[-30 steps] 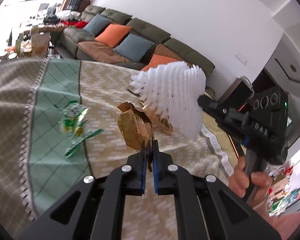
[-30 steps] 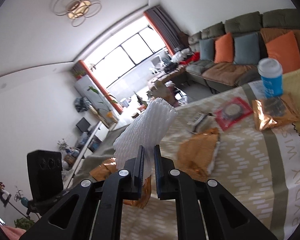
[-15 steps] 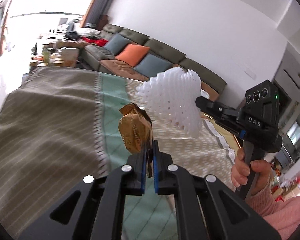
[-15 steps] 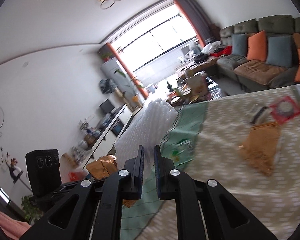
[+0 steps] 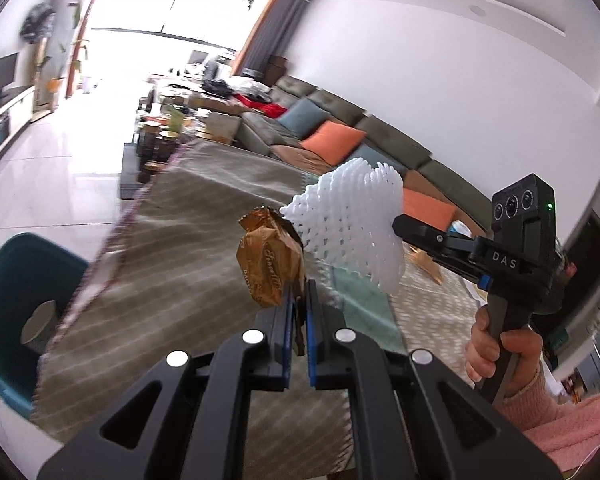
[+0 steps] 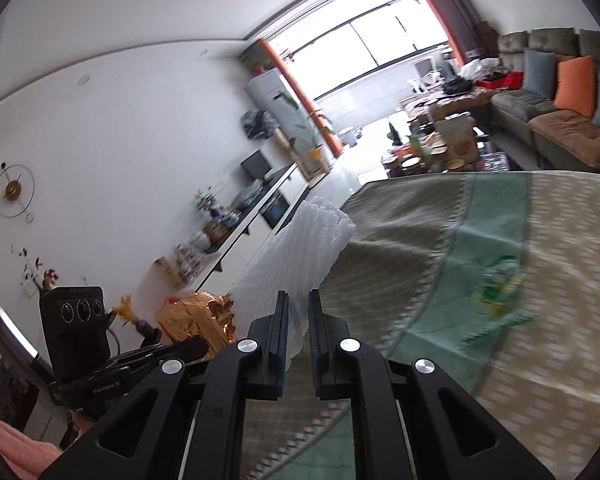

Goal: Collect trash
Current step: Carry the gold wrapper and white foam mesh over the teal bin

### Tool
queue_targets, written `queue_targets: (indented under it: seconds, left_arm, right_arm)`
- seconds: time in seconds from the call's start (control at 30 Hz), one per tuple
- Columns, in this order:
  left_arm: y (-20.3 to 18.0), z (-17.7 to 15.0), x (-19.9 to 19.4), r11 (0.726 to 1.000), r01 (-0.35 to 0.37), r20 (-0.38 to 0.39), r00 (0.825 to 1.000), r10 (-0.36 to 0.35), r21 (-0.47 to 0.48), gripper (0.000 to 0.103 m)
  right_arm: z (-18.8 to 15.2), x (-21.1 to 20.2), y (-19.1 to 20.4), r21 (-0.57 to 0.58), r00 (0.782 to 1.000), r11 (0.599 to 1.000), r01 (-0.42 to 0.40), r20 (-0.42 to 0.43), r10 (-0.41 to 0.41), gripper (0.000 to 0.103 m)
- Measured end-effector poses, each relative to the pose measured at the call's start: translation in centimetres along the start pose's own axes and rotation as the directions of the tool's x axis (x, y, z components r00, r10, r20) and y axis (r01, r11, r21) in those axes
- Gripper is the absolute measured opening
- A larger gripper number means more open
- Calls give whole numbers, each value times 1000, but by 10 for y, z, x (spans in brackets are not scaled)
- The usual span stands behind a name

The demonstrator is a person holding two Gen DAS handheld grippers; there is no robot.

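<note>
Left wrist view: teal bin [image 5: 24,312] sits low left, beyond the tablecloth [image 5: 172,280] edge. Left gripper [image 5: 298,304] pinches a crumpled gold wrapper [image 5: 270,264], standing upright above the jaws. Right gripper [image 6: 298,316] clamps a white foam fruit net [image 6: 300,256], its long axis running forward and up. Carrying step, I judge; next, both loads need bringing over the bin before release.

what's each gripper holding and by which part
Left gripper pinches the gold wrapper by its lower edge; right gripper clamps the white foam net at its near end.
</note>
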State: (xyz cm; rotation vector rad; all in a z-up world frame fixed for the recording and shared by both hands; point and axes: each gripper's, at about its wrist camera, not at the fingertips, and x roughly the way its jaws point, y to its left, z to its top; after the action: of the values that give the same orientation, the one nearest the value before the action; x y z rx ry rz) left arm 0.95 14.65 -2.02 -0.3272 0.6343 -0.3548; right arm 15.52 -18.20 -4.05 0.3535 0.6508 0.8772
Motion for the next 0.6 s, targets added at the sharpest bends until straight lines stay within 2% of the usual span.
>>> queue_targets:
  seconds: [0.3,0.6]
  left_arm:
    - [37,0,-42,993,-106,57,992,109,-61,7]
    - [72,2,-79,962,-238,102,962,252,-131,7]
  right_arm:
    - [4,49,30,-51,996,997,-56,-68,52,10]
    - [3,86,54,-83,988,993,-89,-130,78,10]
